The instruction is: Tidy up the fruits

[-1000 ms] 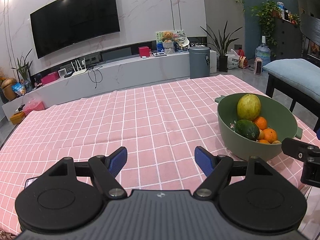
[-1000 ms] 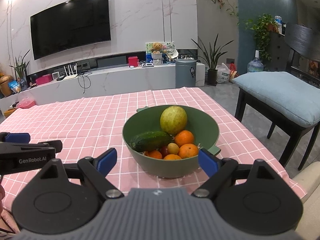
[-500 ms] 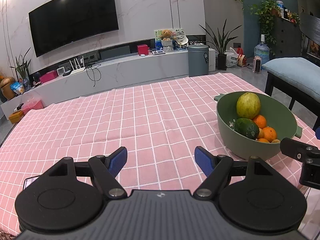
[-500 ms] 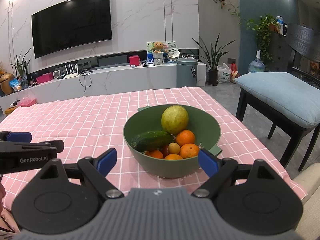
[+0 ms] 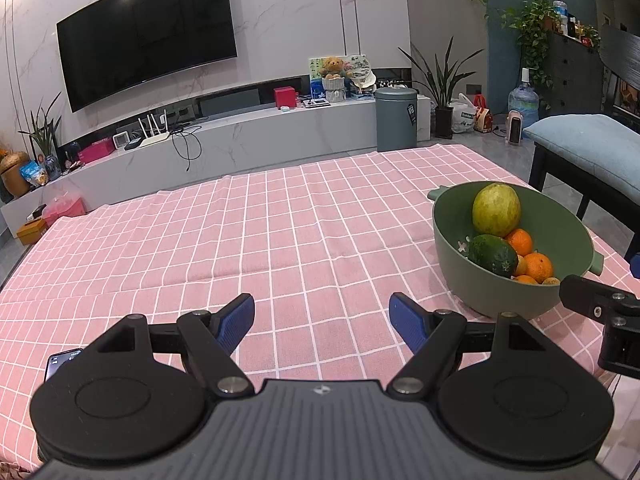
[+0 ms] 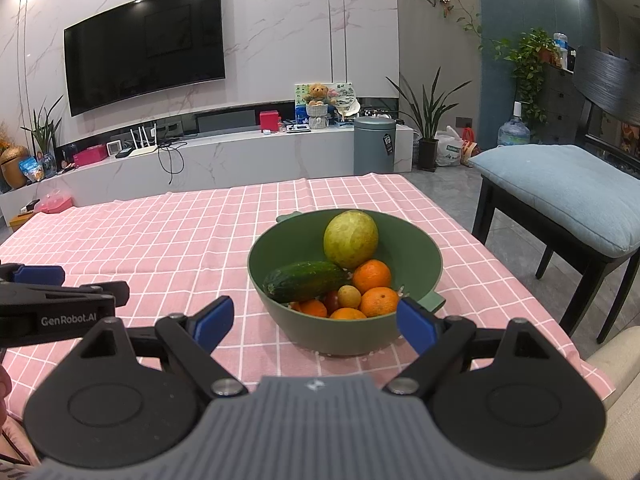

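both claws are spread wide with nothing in them. the right gripper with blue pads hovers just in front of the round green plastic bowl on the pink checked tablecloth. the left gripper hangs over bare cloth, bowl off to its right. inside: 1 big yellow-green round fruit, 1 dark green cucumber, several oranges.

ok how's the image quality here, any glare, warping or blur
Left wrist view: fisheye bends the TV; ceiling-light glare on the marble wall; green bowl sharp. Right wrist view: same warping; fruit crisp, big yellow-green fruit evenly lit.
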Demonstrator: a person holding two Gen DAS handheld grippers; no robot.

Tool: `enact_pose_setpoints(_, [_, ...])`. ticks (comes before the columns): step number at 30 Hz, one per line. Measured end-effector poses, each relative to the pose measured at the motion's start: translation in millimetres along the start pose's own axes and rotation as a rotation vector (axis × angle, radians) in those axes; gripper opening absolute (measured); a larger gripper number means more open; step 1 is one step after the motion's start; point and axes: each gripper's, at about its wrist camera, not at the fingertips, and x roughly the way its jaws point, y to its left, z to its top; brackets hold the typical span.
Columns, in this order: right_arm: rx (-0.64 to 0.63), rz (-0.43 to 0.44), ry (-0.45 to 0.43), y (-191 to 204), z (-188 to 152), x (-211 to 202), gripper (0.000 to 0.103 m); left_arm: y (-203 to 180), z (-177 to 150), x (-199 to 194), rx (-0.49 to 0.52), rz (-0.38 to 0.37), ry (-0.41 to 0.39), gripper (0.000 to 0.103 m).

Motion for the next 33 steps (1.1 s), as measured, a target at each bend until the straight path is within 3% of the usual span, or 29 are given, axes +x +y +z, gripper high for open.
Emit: enact_pose_setpoints(33, [-0.001,0.0,0.0,0.3,-0.1,0.2,0.085,-2.8,-0.4,-0.1,-0.003,-0.007,0.007,0.09])
